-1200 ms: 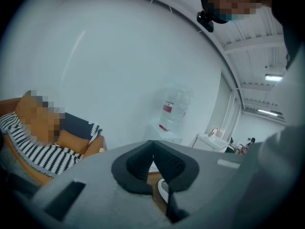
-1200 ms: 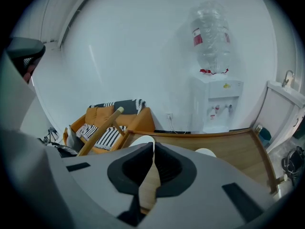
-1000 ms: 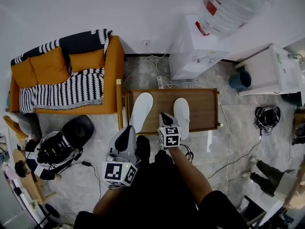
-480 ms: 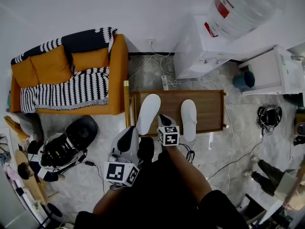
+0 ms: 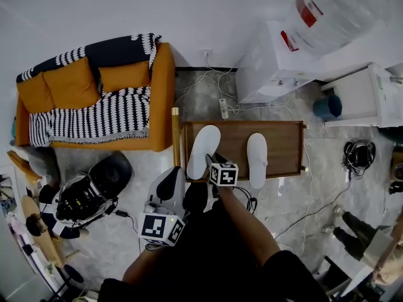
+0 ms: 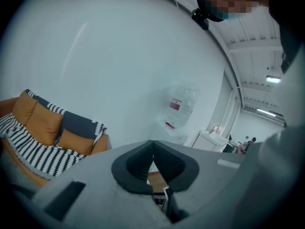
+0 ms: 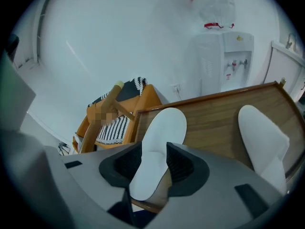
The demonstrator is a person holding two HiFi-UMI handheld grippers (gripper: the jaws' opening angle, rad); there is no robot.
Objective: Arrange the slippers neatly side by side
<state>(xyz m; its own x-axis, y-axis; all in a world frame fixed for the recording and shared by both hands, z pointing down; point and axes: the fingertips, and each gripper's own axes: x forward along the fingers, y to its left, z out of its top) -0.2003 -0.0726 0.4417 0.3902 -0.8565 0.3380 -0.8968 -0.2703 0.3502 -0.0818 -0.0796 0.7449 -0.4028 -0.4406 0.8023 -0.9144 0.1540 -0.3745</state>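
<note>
Two white slippers lie on a low wooden table (image 5: 284,133). The left slipper (image 5: 203,146) is angled with its flat side up; the right slipper (image 5: 257,159) lies straight and a gap apart from it. My right gripper (image 5: 213,162) points down at the left slipper's heel. Its jaws have just been opening and now stand open, with the heel (image 7: 159,147) seen between the pads and the right slipper (image 7: 263,137) off to the side. My left gripper (image 5: 178,172) hangs shut below the table's near left corner, holding nothing (image 6: 152,156).
An orange sofa (image 5: 94,99) with a striped blanket stands left of the table. A water dispenser (image 5: 277,55) and a white cabinet (image 5: 371,93) are behind and to the right. Cables (image 5: 214,83) and black gear (image 5: 107,172) lie on the floor.
My right gripper has gone from between the two slippers down to the left slipper's heel, and its jaws have opened. The left gripper drifted a little.
</note>
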